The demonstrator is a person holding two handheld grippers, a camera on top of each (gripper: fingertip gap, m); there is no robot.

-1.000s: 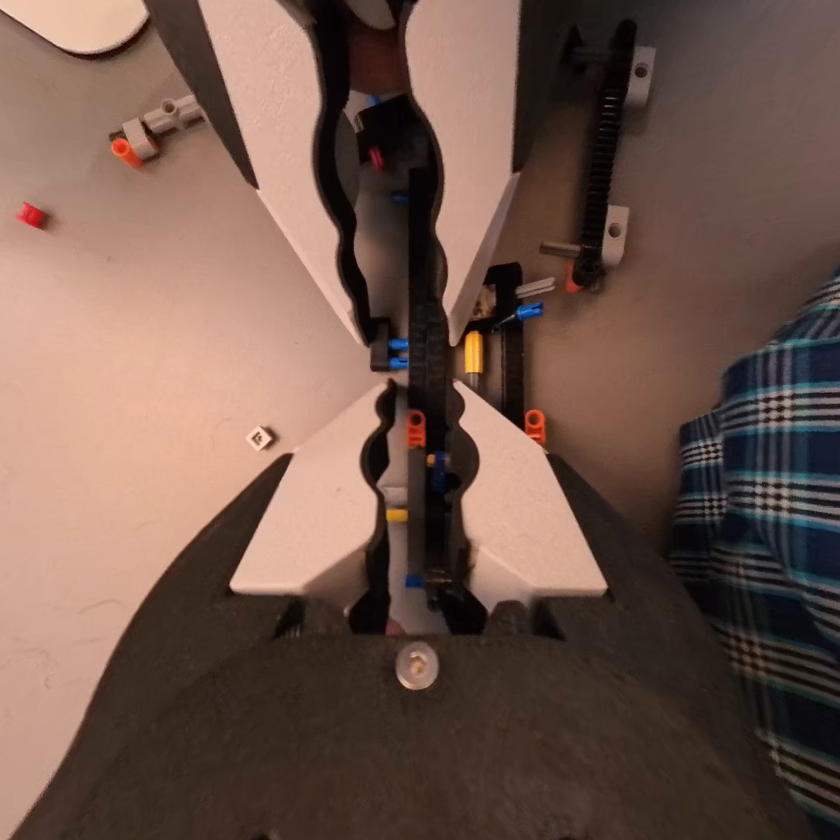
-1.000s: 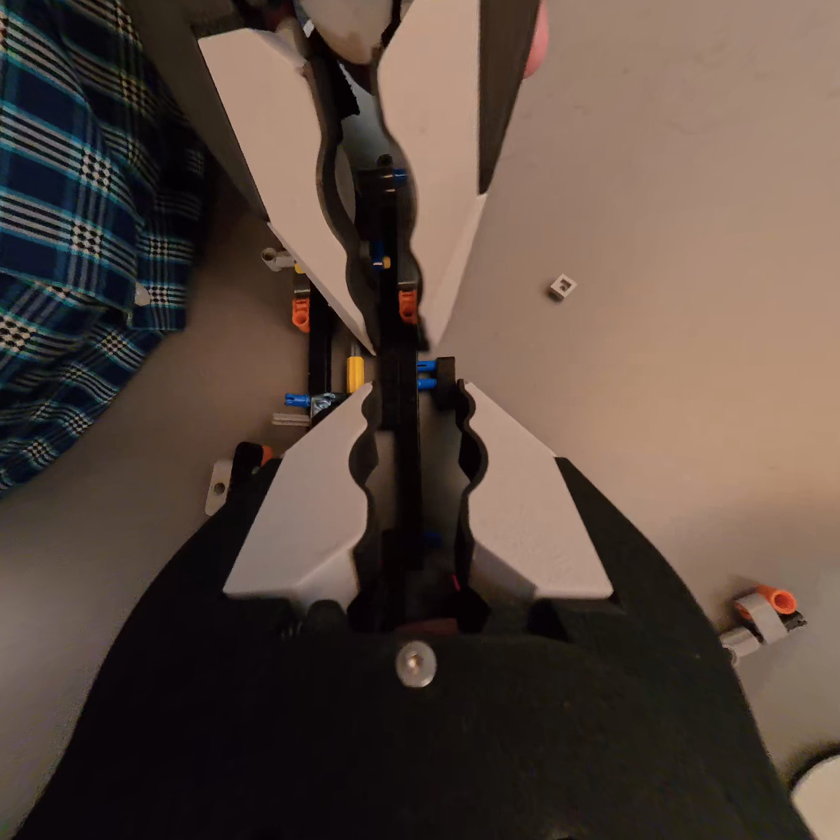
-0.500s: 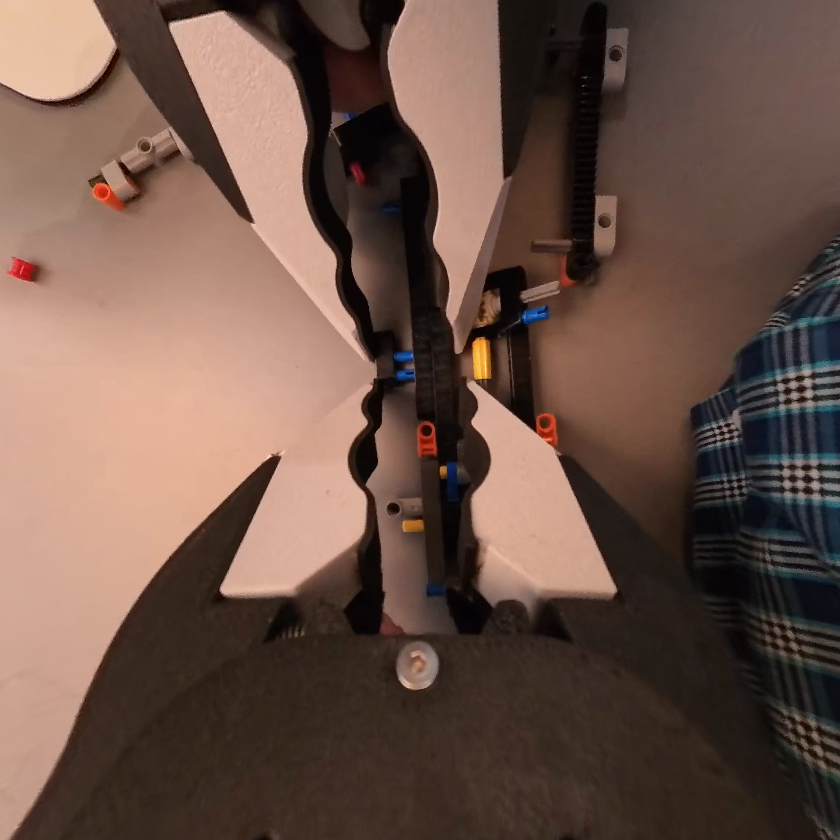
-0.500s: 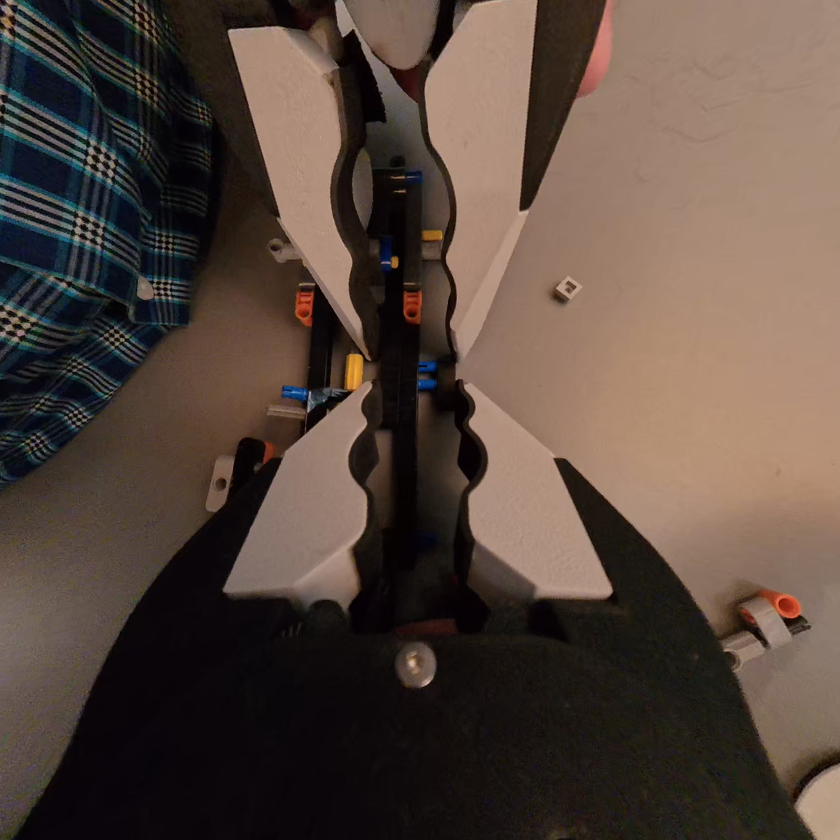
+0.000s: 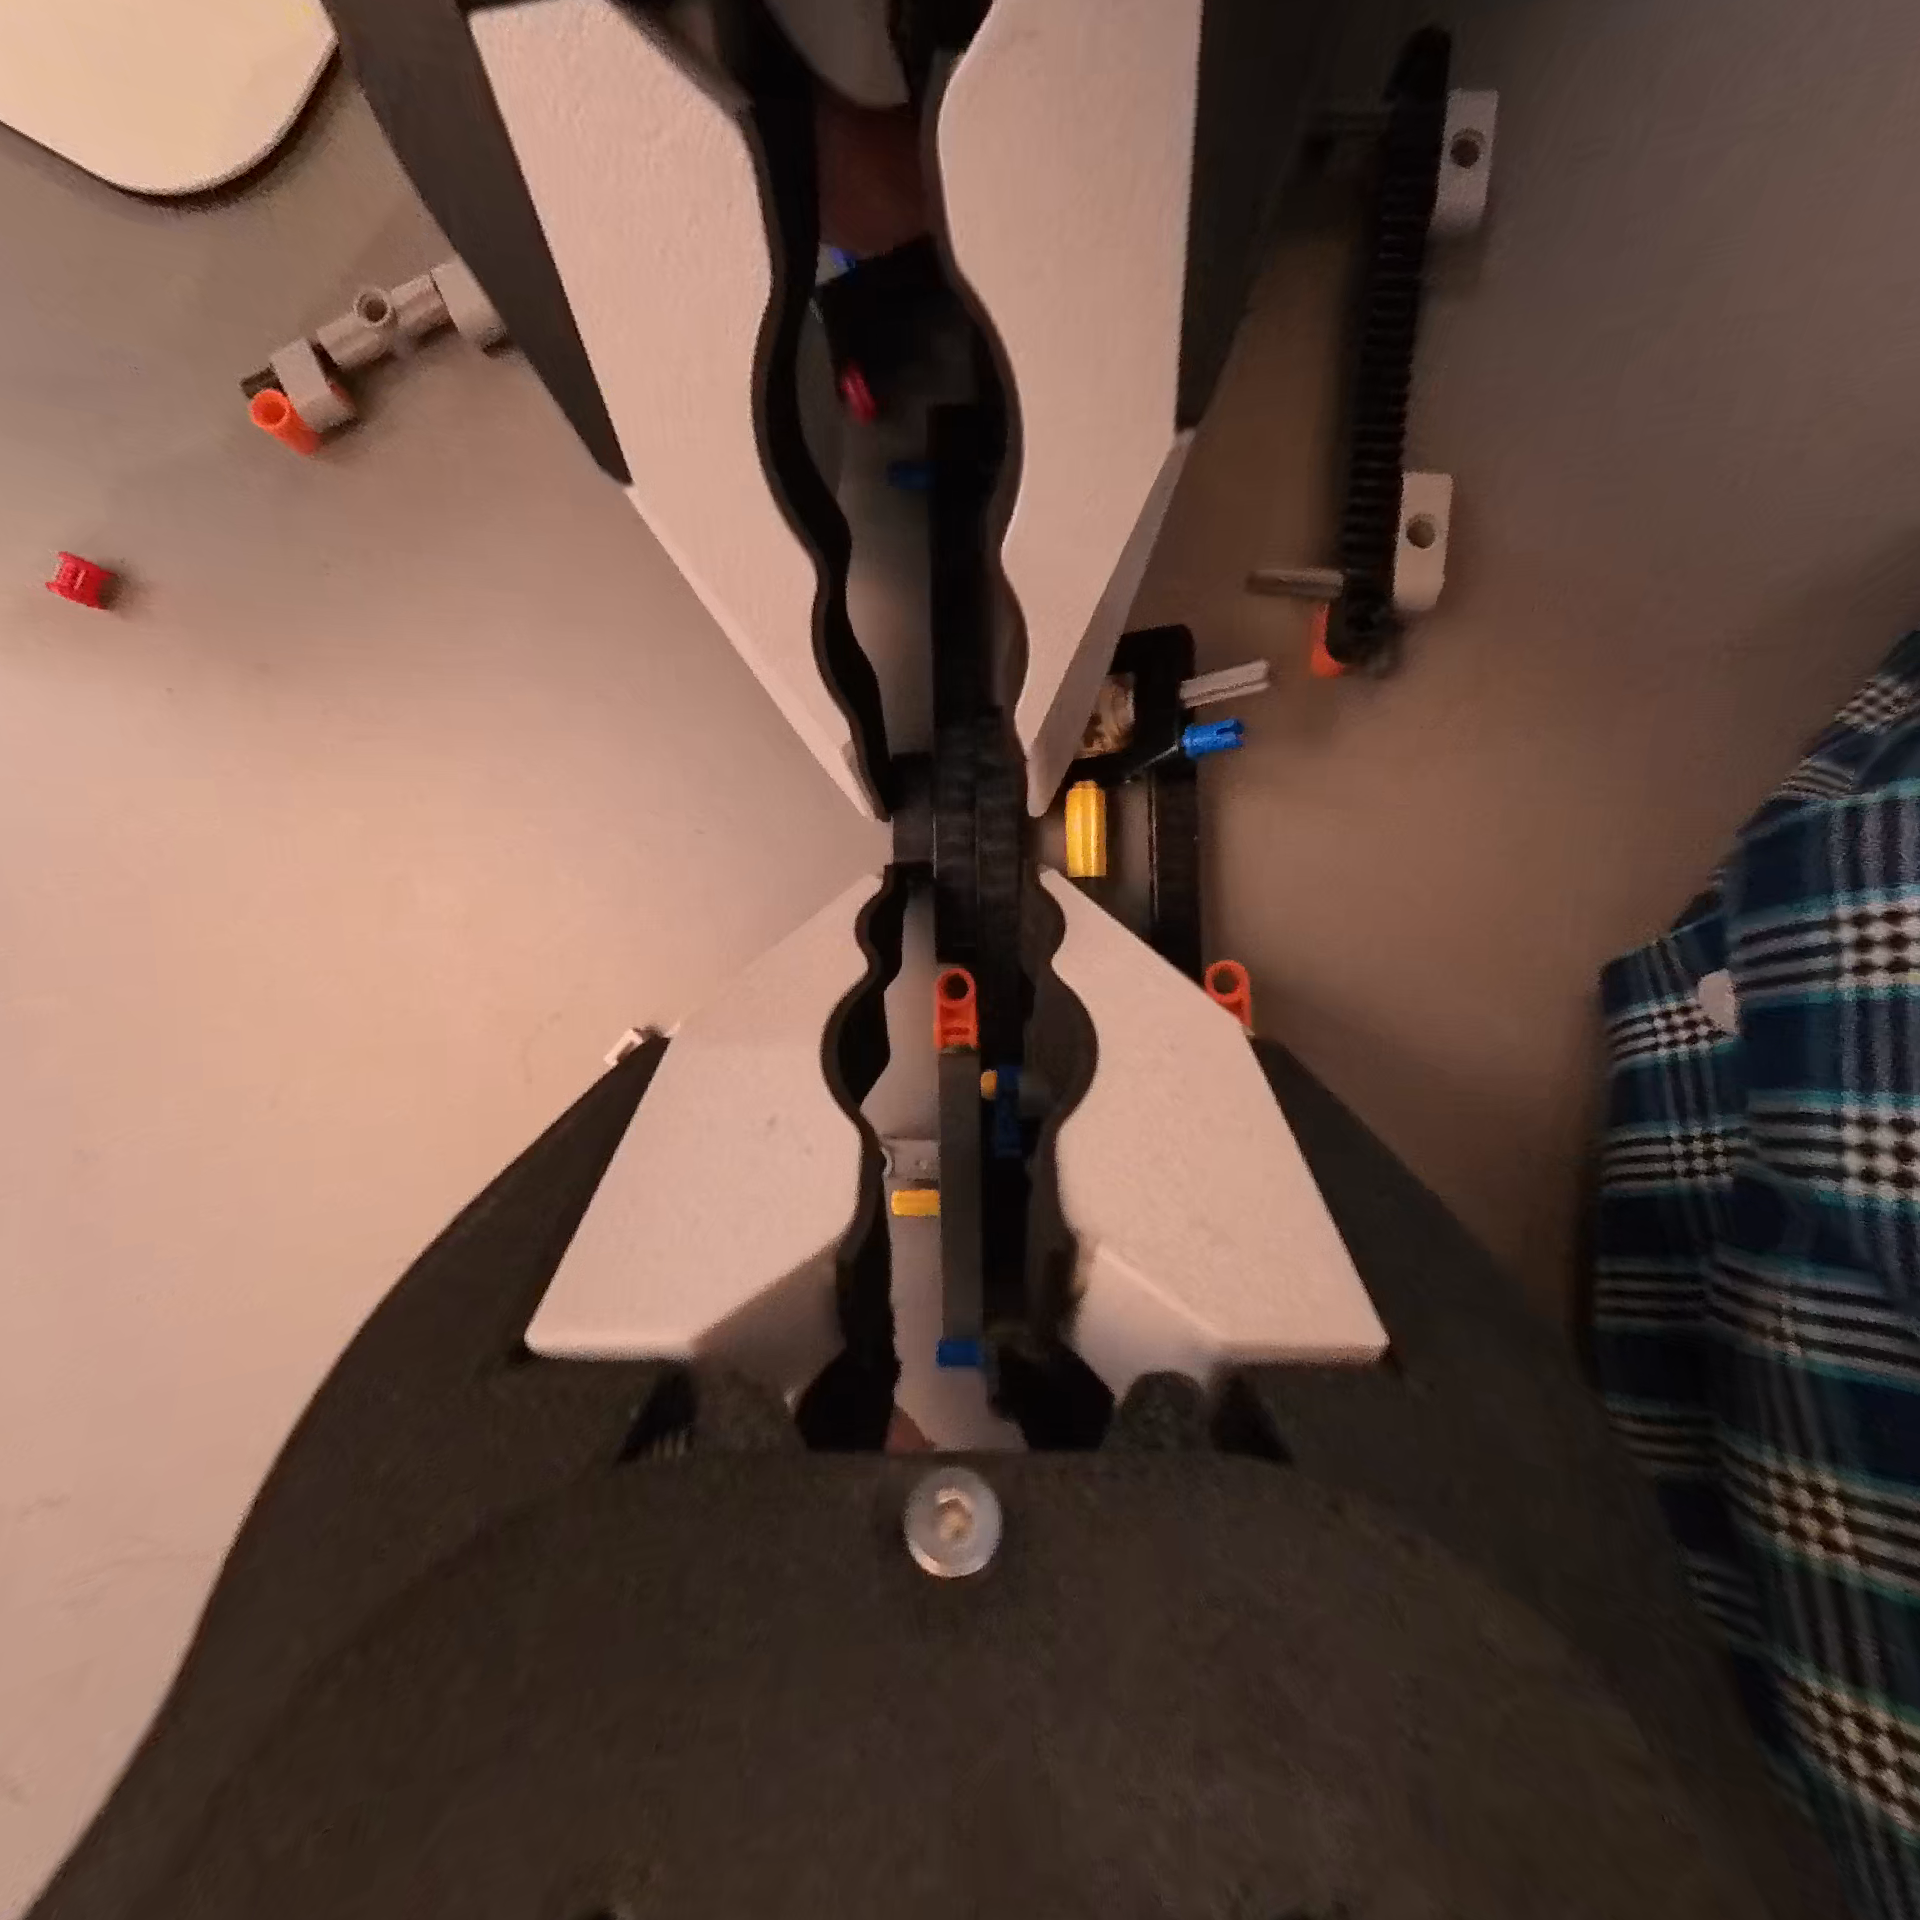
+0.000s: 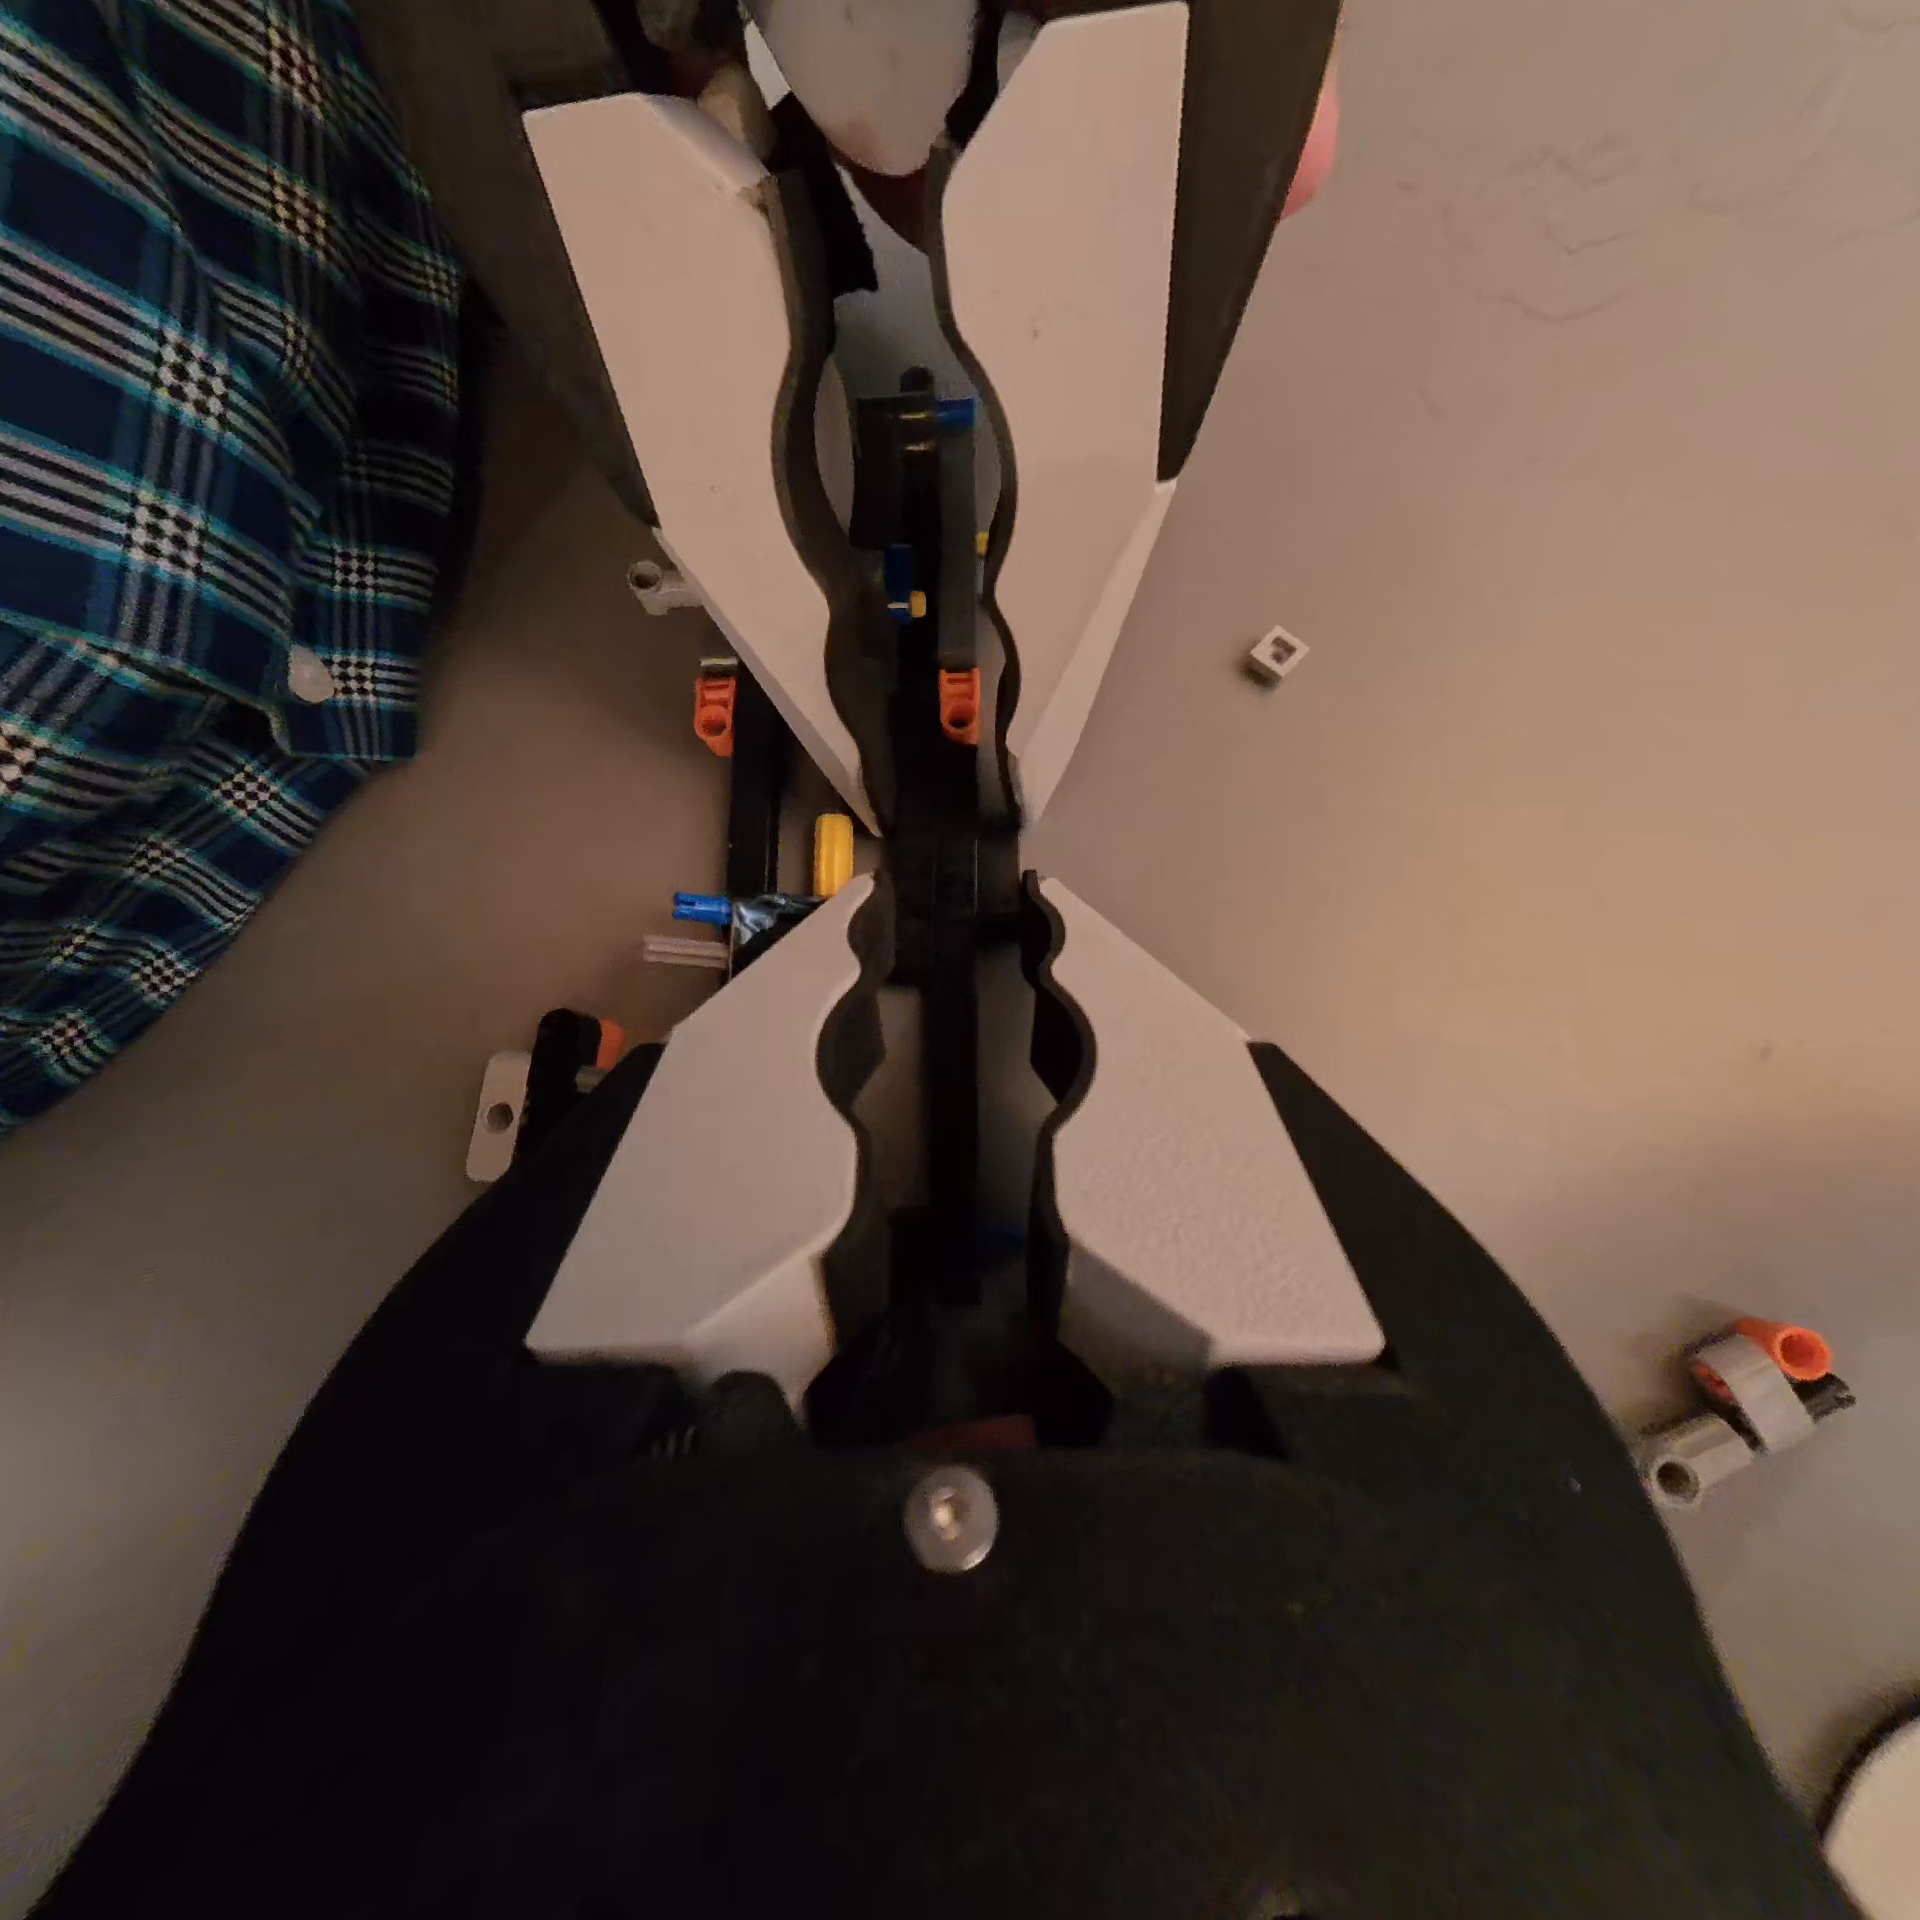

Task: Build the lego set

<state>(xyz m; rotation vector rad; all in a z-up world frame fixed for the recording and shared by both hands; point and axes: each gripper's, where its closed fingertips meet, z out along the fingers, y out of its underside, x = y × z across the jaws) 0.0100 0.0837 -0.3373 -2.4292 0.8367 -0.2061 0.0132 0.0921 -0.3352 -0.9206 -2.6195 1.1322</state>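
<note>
Table [image 5: 312, 831]: red piece [image 5: 78, 578], toothed rack [image 5: 1387, 343] nearby.

Long black lego assembly [image 5: 971, 831] with orange, blue, yellow pins, held lengthwise, loose subassemblies on the table beside

**Two black-and-white grippers, a plaid shirt**

The left gripper [image 5: 961, 883] has a broad, matte black body with a grainy surface, widening toward the camera. A round silver screw [image 5: 951, 1536] sits in the middle of that body, just below the fingers. Its two fingers [image 5: 727, 1174] are white, faceted wedges tapering to points, each lined on the inner edge with a wavy black pad. The right gripper [image 6: 956, 883] is built alike: black body, silver screw [image 6: 949, 1525] below white wedge fingers [image 6: 1184, 1174] with scalloped black lining. The person wears a plaid shirt [image 5: 1766, 1195] in dark blue, teal and white, with a pale button [image 6: 309, 677].
</note>
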